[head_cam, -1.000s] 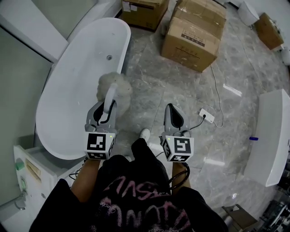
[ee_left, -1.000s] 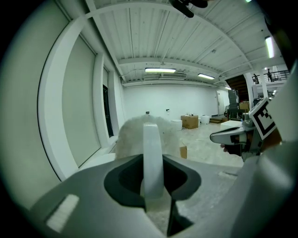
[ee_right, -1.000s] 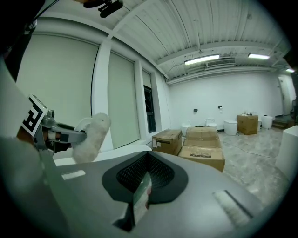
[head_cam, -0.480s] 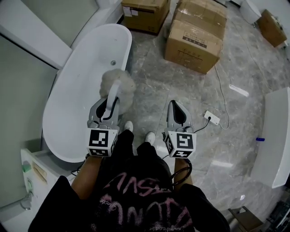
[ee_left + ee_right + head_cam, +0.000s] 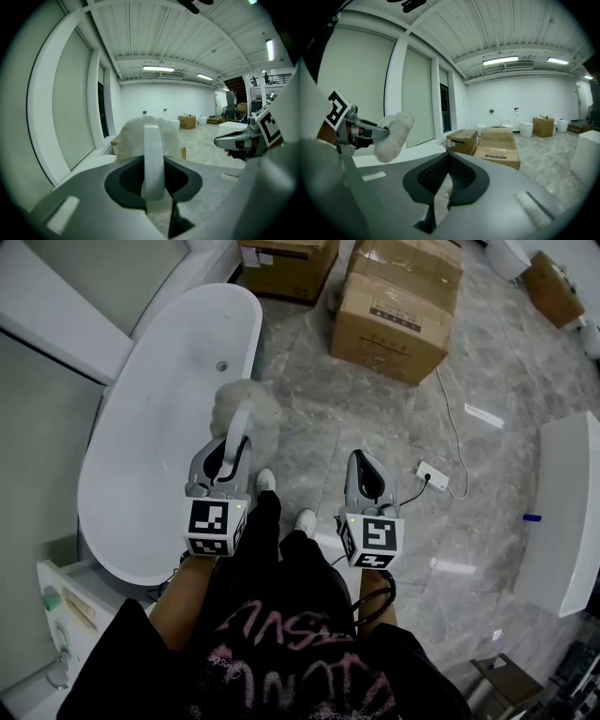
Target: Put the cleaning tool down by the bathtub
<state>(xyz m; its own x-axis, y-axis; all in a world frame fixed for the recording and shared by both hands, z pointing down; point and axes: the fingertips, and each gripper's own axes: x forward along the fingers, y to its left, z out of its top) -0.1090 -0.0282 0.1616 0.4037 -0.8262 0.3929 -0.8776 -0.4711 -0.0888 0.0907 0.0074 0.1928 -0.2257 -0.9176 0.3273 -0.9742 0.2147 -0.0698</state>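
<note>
The cleaning tool is a fluffy pale-grey head (image 5: 247,407) on a curved white handle (image 5: 239,432). My left gripper (image 5: 228,450) is shut on that handle, and the head hangs in the air over the right rim of the white bathtub (image 5: 141,437). In the left gripper view the handle (image 5: 153,157) stands upright between the jaws, with the fluffy head (image 5: 133,136) behind it. My right gripper (image 5: 362,461) is held level beside it over the floor, shut on nothing. The right gripper view shows the tool's head (image 5: 393,135) at the left.
Two cardboard boxes (image 5: 394,306) (image 5: 286,263) stand on the grey marble floor beyond the tub. A white power strip (image 5: 433,477) with its cable lies to the right. A long white fixture (image 5: 562,521) lines the right side. The person's shoes (image 5: 281,498) are below the grippers.
The person has stepped forward, and the shoes now show between the grippers. Both grippers keep their hold and spacing; the tool stays over the tub's right rim.
</note>
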